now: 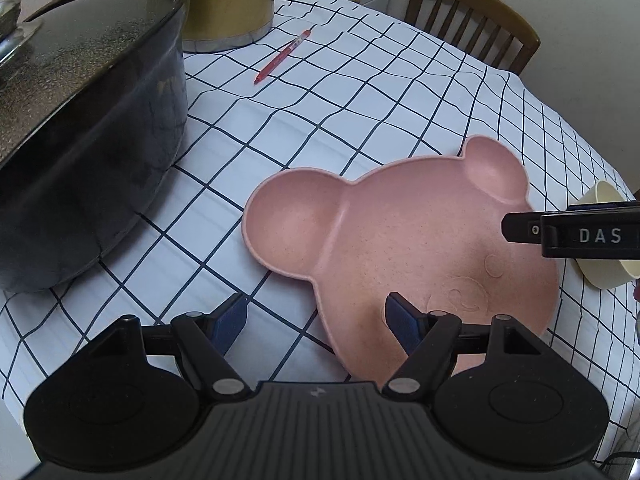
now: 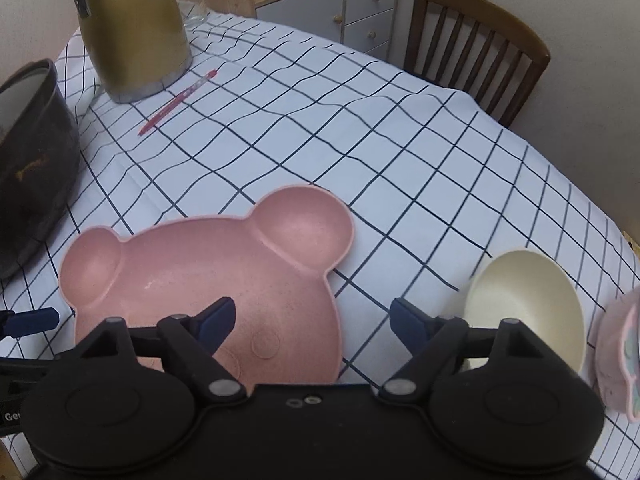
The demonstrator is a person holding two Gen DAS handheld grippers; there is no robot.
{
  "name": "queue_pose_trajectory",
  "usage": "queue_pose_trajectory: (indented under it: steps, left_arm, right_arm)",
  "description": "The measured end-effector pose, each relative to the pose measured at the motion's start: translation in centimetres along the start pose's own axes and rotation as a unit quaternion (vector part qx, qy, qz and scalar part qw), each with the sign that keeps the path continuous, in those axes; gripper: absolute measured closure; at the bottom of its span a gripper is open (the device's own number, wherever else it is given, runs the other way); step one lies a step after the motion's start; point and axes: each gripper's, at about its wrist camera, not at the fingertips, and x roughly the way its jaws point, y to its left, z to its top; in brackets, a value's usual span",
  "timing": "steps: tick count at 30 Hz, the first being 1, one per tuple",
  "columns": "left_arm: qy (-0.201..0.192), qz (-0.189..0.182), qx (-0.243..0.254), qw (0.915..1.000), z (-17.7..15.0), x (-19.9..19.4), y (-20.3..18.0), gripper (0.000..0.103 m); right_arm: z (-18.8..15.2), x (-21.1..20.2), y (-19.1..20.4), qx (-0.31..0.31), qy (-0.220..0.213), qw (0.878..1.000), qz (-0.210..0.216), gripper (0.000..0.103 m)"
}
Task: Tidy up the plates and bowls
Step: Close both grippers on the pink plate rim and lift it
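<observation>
A pink bear-shaped divided plate (image 1: 400, 240) lies flat on the checked tablecloth; it also shows in the right wrist view (image 2: 208, 272). A cream bowl (image 2: 524, 308) sits to its right, partly hidden in the left wrist view (image 1: 604, 268). A pink dish (image 2: 624, 356) shows at the right edge. My left gripper (image 1: 316, 316) is open and empty over the plate's near left edge. My right gripper (image 2: 312, 320) is open and empty over the plate's near right edge, between plate and bowl. Its side shows in the left wrist view (image 1: 572, 232).
A large black lidded pot (image 1: 80, 128) stands at the left. A gold kettle (image 2: 132, 28) and a red pen (image 2: 176, 98) lie farther back. A wooden chair (image 2: 476, 48) stands beyond the table's far edge, with a drawer cabinet (image 2: 344, 4) behind.
</observation>
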Motion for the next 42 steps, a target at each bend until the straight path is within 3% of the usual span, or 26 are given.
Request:
queue_pose_trajectory:
  steps: [3,9,10,12,14,18,22,42]
  left_arm:
    - [0.001,-0.001,-0.006,1.0000,-0.1,0.4,0.0,0.030]
    - [0.003,-0.007,-0.021,0.9997,-0.1,0.8,0.3,0.051]
    - [0.003,-0.008,-0.023,0.9997,0.0,0.8,0.3,0.058]
    - [0.005,-0.013,-0.027,0.9995,0.0,0.7,0.3,0.065]
    - [0.006,-0.017,-0.028,0.9994,0.0,0.8,0.3,0.072]
    - [0.005,-0.025,-0.027,0.9993,0.1,0.6,0.1,0.086]
    - [0.005,-0.025,-0.028,0.9993,0.1,0.5,0.2,0.087]
    - [-0.021,-0.055,0.028,0.9979,-0.8,-4.7,0.3,0.087]
  right_arm:
    - [0.1,0.8,0.2,-0.013,0.006,1.000,0.002,0.024]
    - [0.2,2.0,-0.1,-0.024,0.018,0.999,0.012,0.034]
    - [0.2,2.1,-0.2,-0.025,0.020,0.999,0.013,0.040]
    - [0.2,2.3,-0.4,-0.026,0.023,0.999,0.018,0.046]
    - [0.2,2.5,-0.6,-0.026,0.024,0.999,0.027,0.059]
    - [0.1,2.4,-0.7,-0.024,0.022,0.999,0.030,0.072]
    - [-0.1,2.2,-1.2,-0.021,0.021,0.999,0.028,0.083]
    - [-3.4,-4.0,-1.6,0.030,-0.002,0.999,0.020,0.093]
